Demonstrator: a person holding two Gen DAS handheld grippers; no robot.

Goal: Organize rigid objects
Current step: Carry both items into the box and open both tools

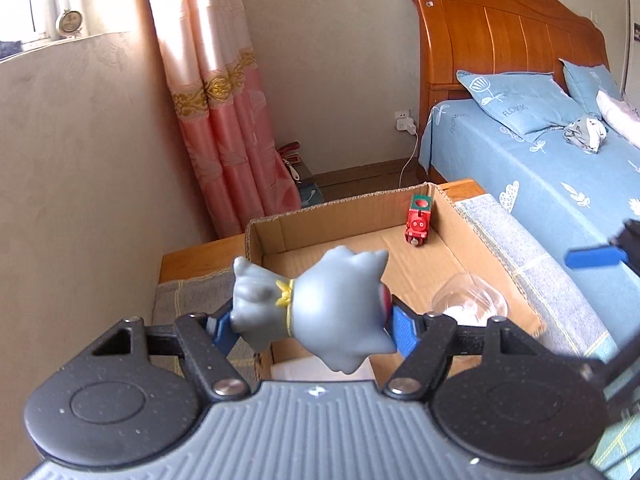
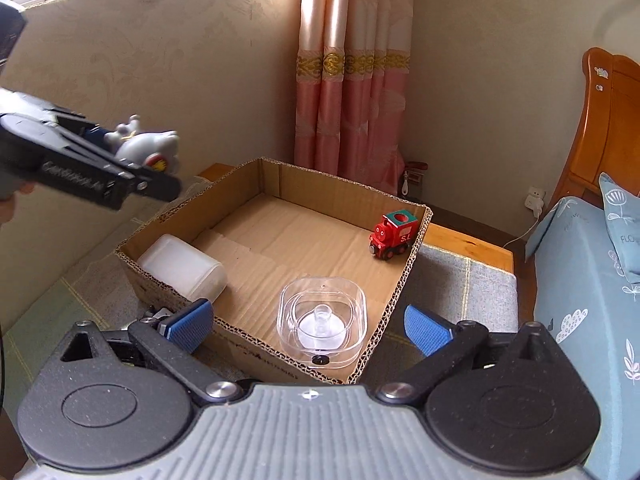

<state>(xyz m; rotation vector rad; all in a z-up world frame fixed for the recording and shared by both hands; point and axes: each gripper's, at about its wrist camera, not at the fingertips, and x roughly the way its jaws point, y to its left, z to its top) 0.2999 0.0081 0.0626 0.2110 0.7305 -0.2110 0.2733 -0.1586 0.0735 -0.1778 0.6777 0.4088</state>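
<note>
1. Right now your left gripper is clamped on a grey toy figure, its blue pads pressing both sides. The figure lies sideways between the fingers, with a yellow collar around its neck and spiky points along its body.
2. From the right wrist view, you hold that same grey toy figure in the air above the left edge of the cardboard box, clear of the box floor.
3. Your right gripper stands wide apart and holds nothing; its blue pads flank the near corner of the box, one on each side.
4. Inside the box, a red toy train with a green cab sits in the far right corner, just beside the wall.
5. A clear plastic container rests on the box floor near the front right wall, with a small round piece inside it.
6. A white plastic case lies on its side against the left wall of the box.
7. The box sits on a grey checked cushion, beside a bed with a blue sheet and a wooden headboard.
8. A pink curtain hangs behind the box.
</note>
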